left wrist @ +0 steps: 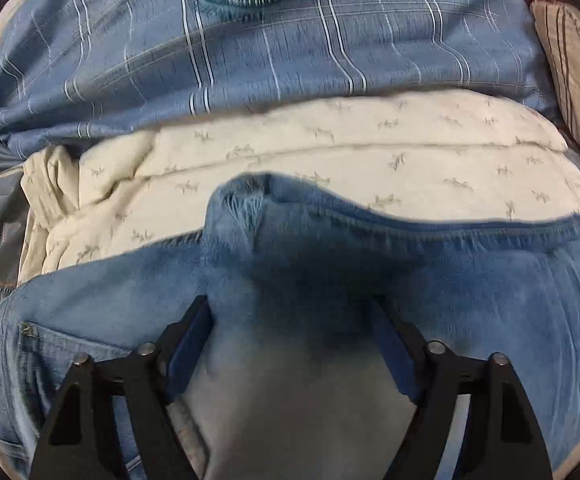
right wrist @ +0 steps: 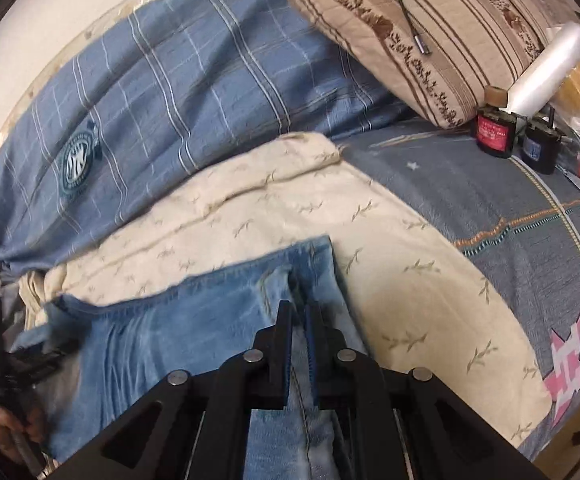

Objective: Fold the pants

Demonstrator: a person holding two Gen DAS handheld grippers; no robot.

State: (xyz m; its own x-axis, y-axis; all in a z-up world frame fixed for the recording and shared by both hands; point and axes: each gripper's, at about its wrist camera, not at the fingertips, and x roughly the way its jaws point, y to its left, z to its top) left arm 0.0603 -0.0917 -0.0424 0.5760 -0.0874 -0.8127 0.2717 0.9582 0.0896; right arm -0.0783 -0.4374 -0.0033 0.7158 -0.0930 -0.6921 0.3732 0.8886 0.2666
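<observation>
1. The right gripper (right wrist: 301,312) is pinched tight on a fold of the blue jeans (right wrist: 178,320).
2. The jeans lie on a cream blanket (right wrist: 409,264) with little leaf shapes.
3. Behind it is a blue checked quilt (right wrist: 178,92) with a round badge.
4. A striped pillow (right wrist: 449,32) sits at the top right — two small bottles (right wrist: 493,128) stand near it.

I can't read any text: the round crest (right wrist: 77,163) on my blue plaid quilt (right wrist: 194,92) and the small bottle's red label (right wrist: 491,132) are too blurred.
</observation>
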